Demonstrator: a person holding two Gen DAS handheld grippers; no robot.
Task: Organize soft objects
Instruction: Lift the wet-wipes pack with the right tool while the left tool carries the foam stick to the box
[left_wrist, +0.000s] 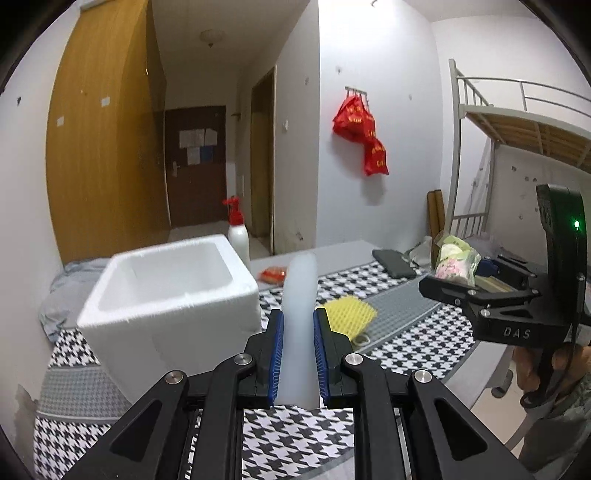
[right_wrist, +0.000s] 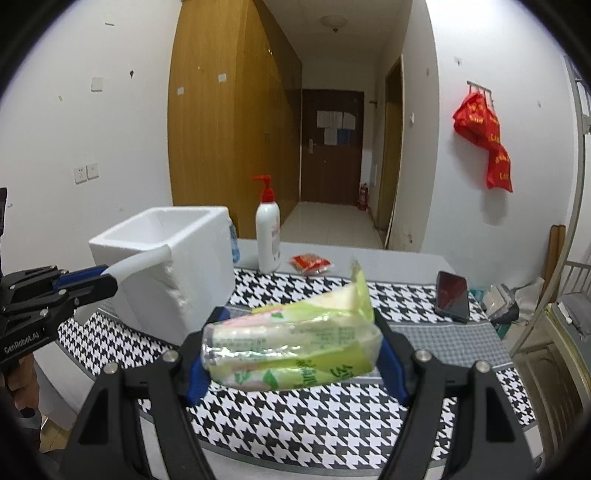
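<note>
My left gripper (left_wrist: 298, 325) is shut on a white foam tube (left_wrist: 301, 295) and holds it above the houndstooth cloth, just right of the open white foam box (left_wrist: 166, 291). In the right wrist view the left gripper (right_wrist: 92, 280) holds the tube (right_wrist: 136, 264) against the box's (right_wrist: 166, 258) near rim. My right gripper (right_wrist: 291, 347) is shut on a green tissue pack (right_wrist: 291, 347) held above the table; it also shows in the left wrist view (left_wrist: 448, 286) with the pack (left_wrist: 456, 262). A yellow foam net (left_wrist: 349, 314) lies on the cloth.
A white pump bottle (right_wrist: 267, 236) stands behind the box. A red packet (right_wrist: 310, 264) lies beside it. A dark phone (right_wrist: 452, 295) lies at the table's right. The table's (right_wrist: 458, 339) right edge meets a bunk bed frame (left_wrist: 480, 122) and clutter.
</note>
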